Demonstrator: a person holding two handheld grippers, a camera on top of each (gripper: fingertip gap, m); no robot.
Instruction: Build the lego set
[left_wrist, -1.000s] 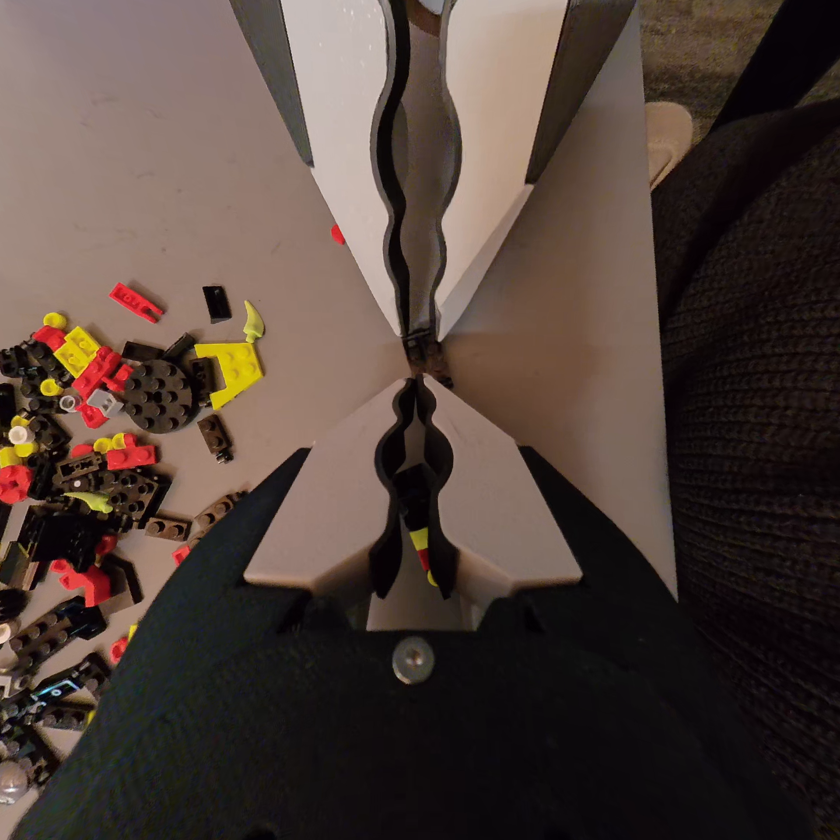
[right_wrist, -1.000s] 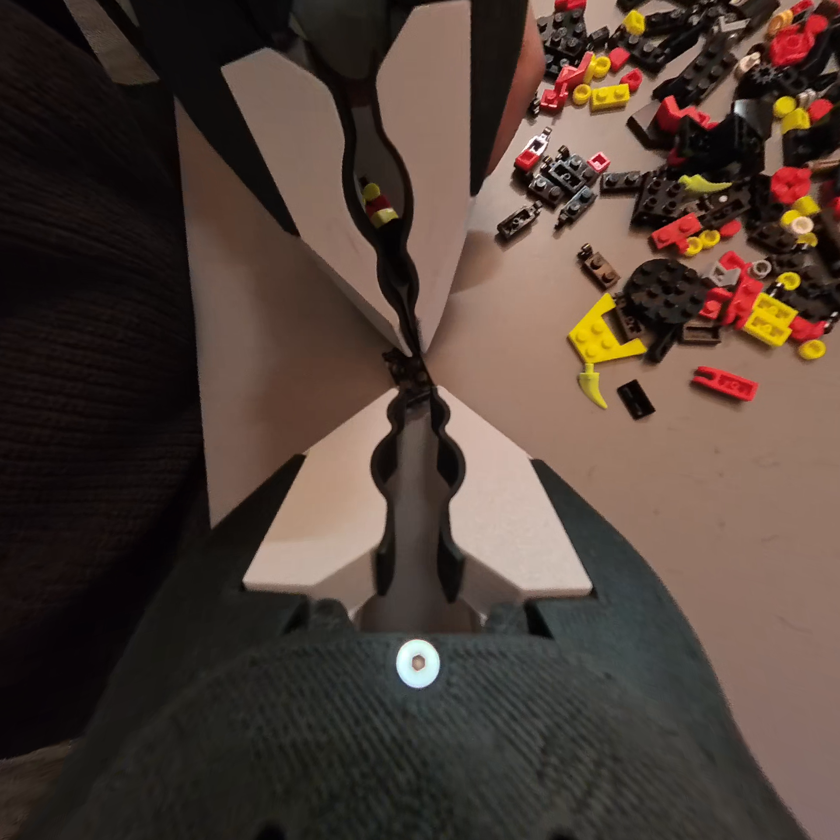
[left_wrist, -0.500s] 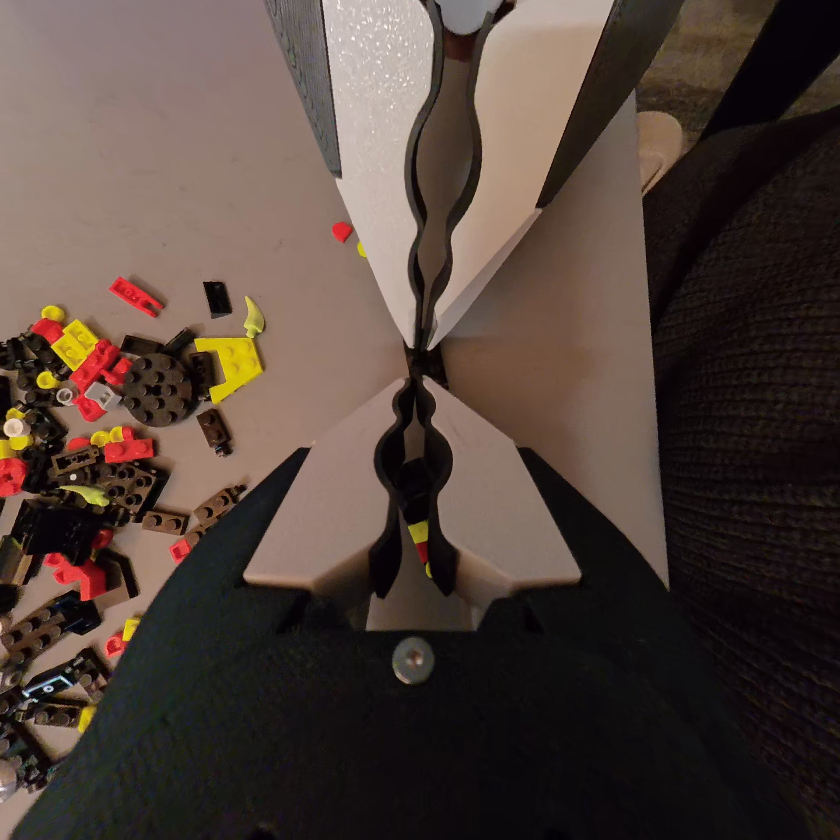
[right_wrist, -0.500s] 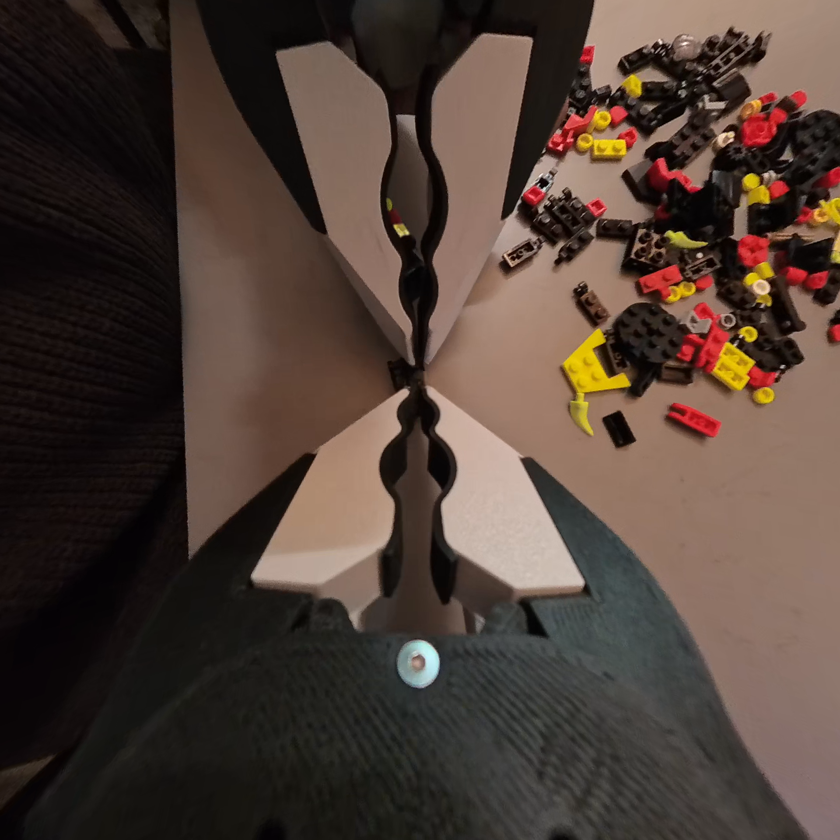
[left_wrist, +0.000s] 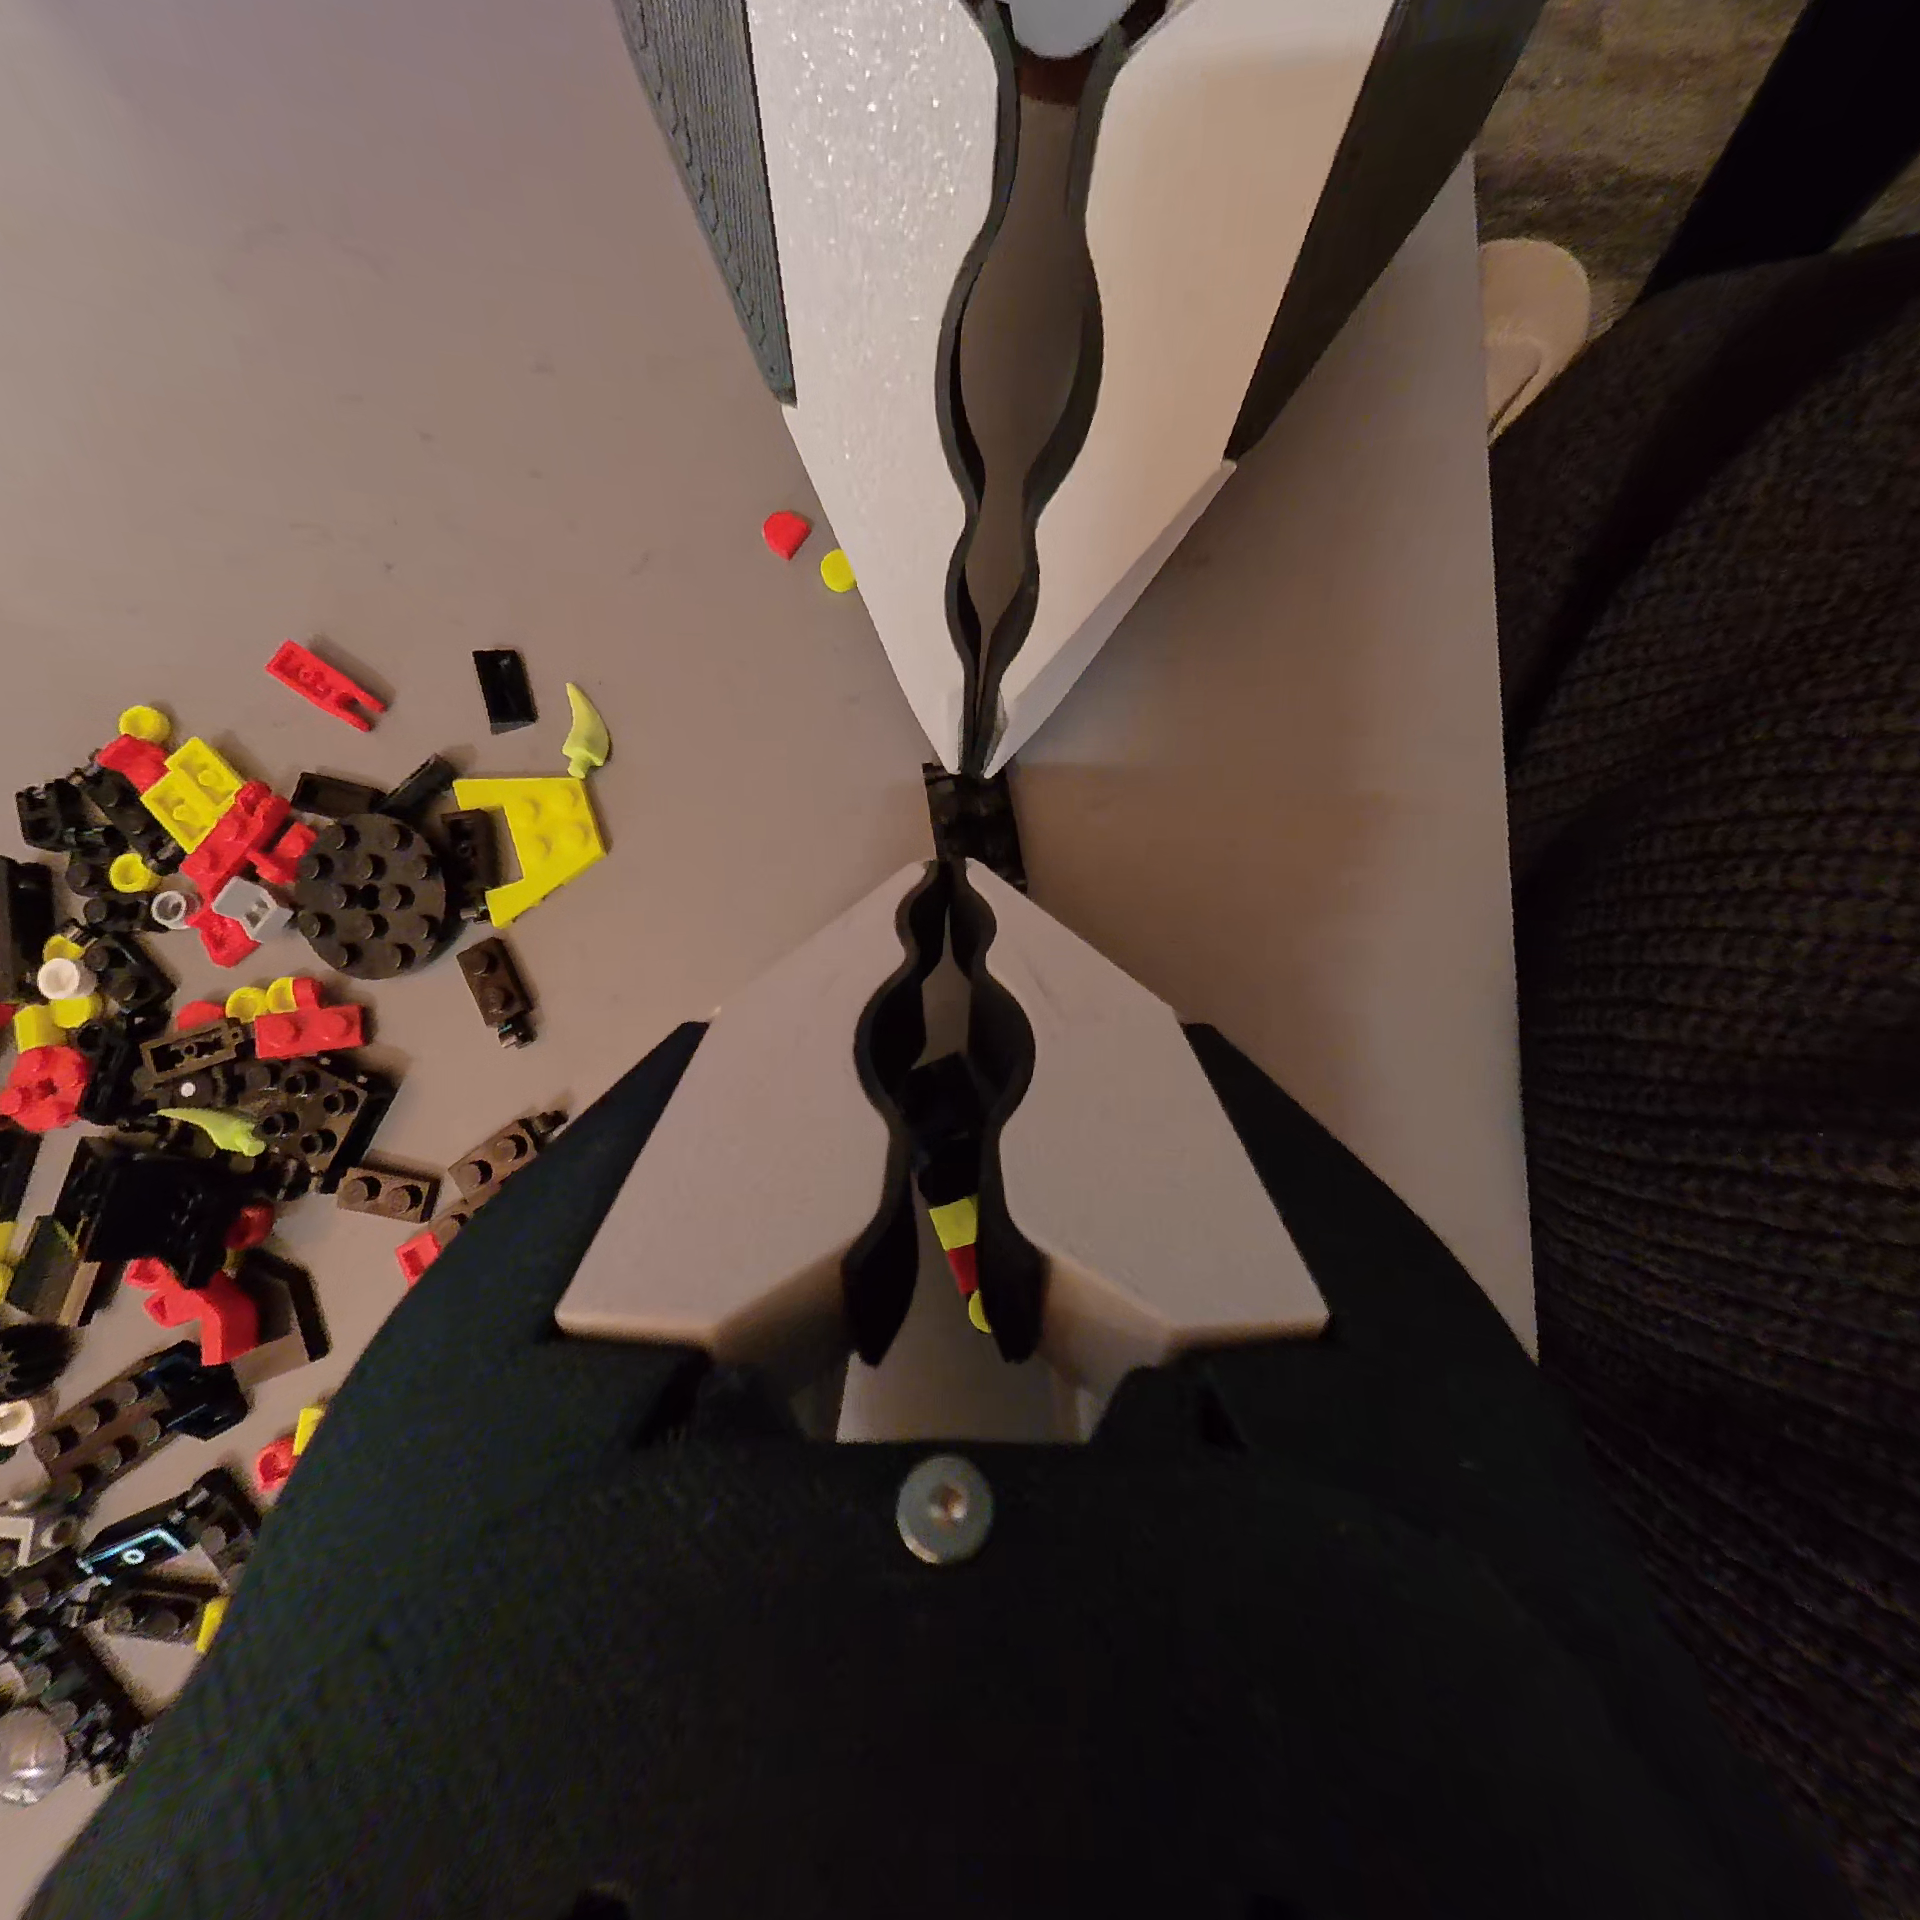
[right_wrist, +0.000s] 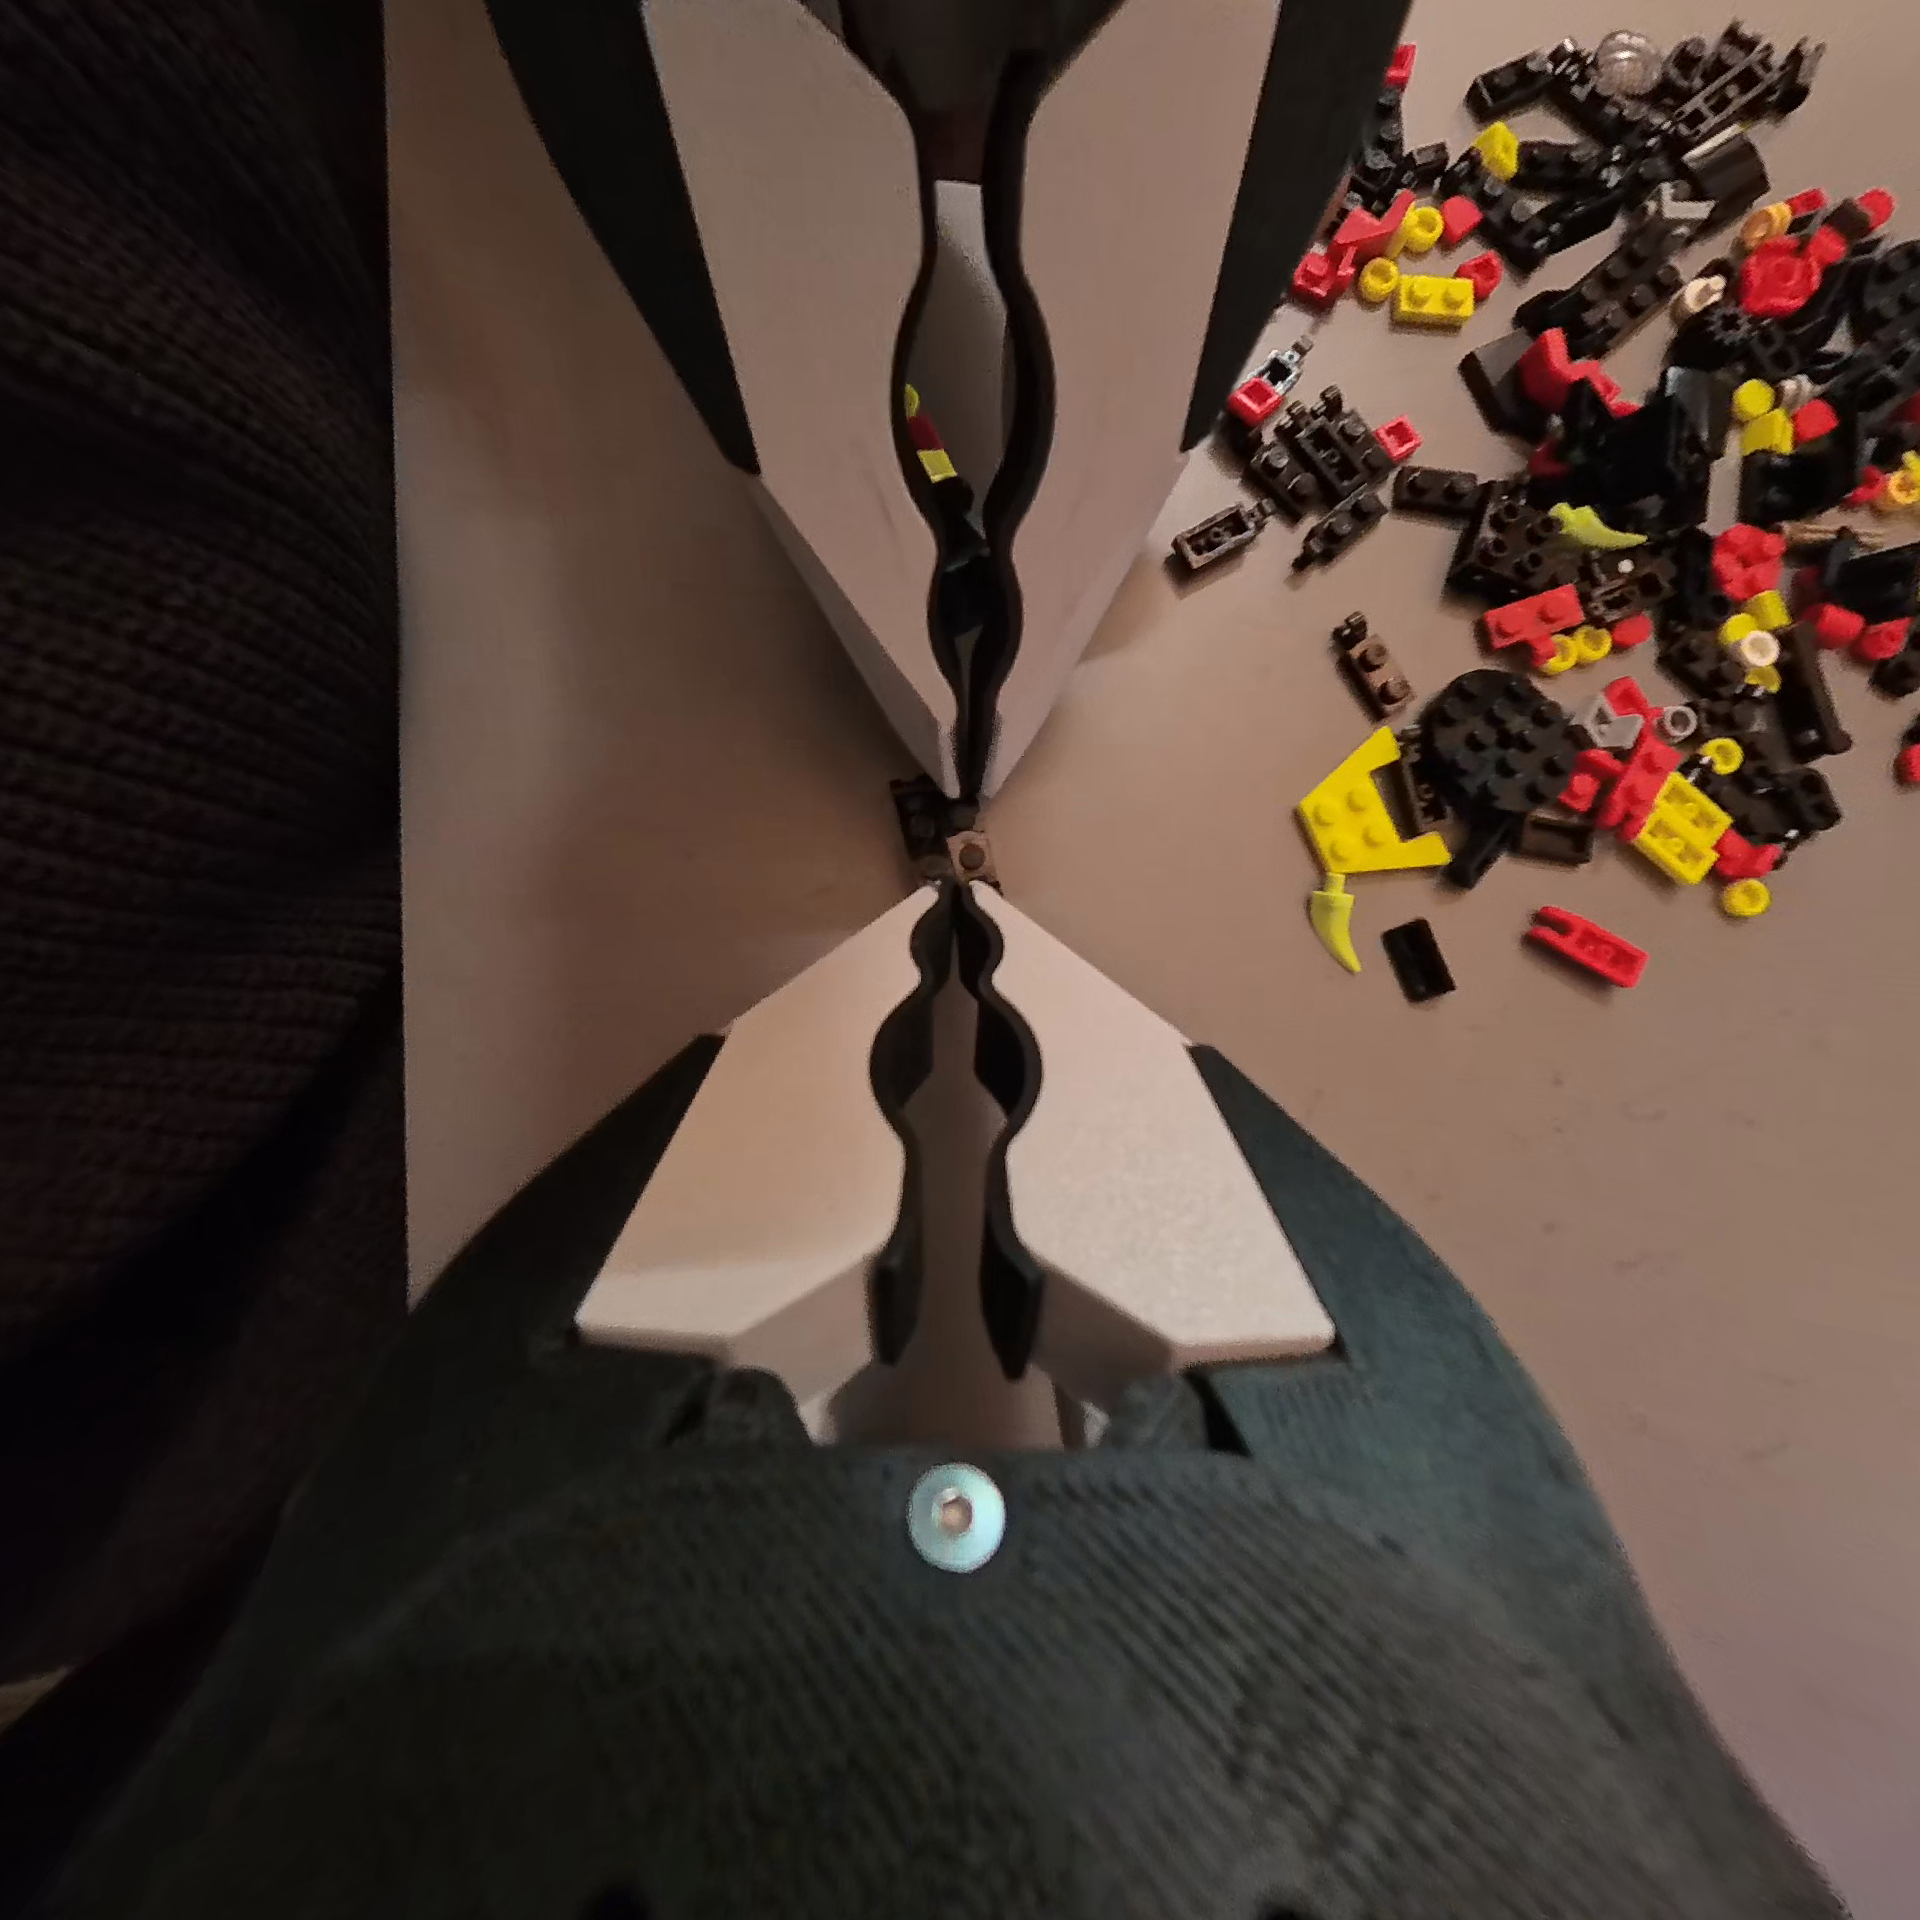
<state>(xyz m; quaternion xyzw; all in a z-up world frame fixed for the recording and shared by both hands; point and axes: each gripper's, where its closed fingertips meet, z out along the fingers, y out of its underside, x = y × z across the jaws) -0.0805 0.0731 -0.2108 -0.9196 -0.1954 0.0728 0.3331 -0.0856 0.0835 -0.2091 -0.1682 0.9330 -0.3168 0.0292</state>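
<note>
While loose bricks (left_wrist: 239, 997) are scattered on the table (left_wrist: 416, 312), a small black assembly (left_wrist: 971, 821) is clamped tip-to-tip by the left gripper (left_wrist: 948, 878) and right gripper (right_wrist: 951, 894).

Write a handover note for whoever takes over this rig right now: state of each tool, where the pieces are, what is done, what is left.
Left tool: shut on a small stack of black, yellow and red pieces sitting back between its fingers.
Right tool: shut, tip to tip with the left tool over the table near its edge.
Small dark pieces are pinched where the two tips meet; whether they are fully joined cannot be told.
The loose pile lies on the table to the side, with a yellow wedge plate and a black round plate at its near edge.
Done: a small sub-assembly at most. Left: nearly the whole set.
</note>
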